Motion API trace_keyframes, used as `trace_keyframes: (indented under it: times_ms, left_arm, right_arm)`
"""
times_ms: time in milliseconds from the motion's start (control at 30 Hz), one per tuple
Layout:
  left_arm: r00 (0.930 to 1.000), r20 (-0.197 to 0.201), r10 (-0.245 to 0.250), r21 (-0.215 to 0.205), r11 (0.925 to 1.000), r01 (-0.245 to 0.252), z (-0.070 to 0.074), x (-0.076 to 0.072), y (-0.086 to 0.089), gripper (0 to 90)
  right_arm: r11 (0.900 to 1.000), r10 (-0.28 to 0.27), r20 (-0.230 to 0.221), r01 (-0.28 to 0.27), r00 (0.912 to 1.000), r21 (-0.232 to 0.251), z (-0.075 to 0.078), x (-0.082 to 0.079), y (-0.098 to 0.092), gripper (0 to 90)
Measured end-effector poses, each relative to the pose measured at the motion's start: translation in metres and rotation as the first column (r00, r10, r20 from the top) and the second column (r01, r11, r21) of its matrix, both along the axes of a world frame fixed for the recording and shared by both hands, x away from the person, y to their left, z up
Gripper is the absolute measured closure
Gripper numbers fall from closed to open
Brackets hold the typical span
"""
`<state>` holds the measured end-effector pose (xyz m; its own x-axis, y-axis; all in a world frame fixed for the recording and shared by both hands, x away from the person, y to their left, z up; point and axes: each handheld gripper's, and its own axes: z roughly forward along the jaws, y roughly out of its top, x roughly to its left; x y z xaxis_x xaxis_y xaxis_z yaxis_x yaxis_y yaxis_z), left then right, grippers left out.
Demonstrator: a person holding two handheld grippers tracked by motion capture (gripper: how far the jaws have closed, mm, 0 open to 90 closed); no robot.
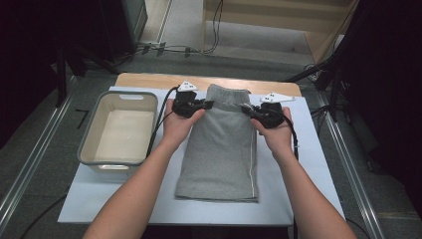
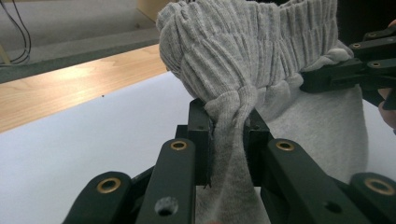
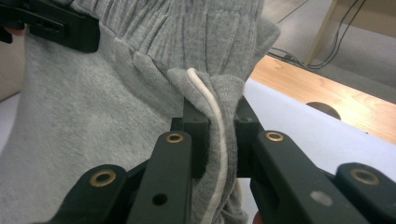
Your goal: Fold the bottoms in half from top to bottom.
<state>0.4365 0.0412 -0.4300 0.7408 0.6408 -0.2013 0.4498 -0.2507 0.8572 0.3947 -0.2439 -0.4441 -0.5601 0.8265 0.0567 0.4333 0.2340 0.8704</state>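
Both grippers are clamped on cloth. Left gripper (image 2: 229,135) pinches a bunched fold of the grey shorts (image 1: 221,149) just below the elastic waistband (image 2: 252,42), at the garment's left edge; the cloth is squeezed thin between its jaws. Right gripper (image 3: 219,135) pinches the opposite edge, right where the white side stripe (image 3: 217,121) runs down, and the fabric is gathered tight there too. From above, the shorts lie lengthwise on the white sheet (image 1: 298,164), waistband at the far end and lifted a little off it, hem toward the person, with a grey tub (image 1: 97,127) just beside them on the left.

To my eye a fold is being set up, waistband toward hem. The risk is in how little cloth each grip has: both bites sit close to the edge, and the gathered elastic is springy, so a quick pull could slide it out of one grip and leave the shorts hanging crooked from the other. If the hands rise unevenly, the lower half may drag and skew.
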Motion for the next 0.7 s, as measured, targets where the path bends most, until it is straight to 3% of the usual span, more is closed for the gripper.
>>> trace_keyframes:
  times_ms: [167, 267, 700]
  left_arm:
    - [0.9998, -0.007, -0.017, 0.005, 0.9998, 0.017, -0.004, -0.006, 0.003, 79.2]
    - [0.9996, -0.019, -0.020, 0.001, 0.9998, 0.020, -0.005, -0.009, 0.004, 79.2]
    - [0.9988, 0.003, -0.048, -0.001, 0.9988, 0.048, -0.009, -0.027, 0.009, 79.3]
  right_arm:
    - [1.000, 0.014, 0.002, -0.014, 0.9999, 0.013, -0.005, -0.004, -0.001, 79.0]
    - [0.999, 0.027, -0.020, -0.027, 0.9994, 0.029, -0.007, -0.006, -0.001, 79.0]
    - [0.999, 0.042, 0.036, -0.043, 0.9985, 0.029, -0.014, -0.026, 0.000, 79.0]
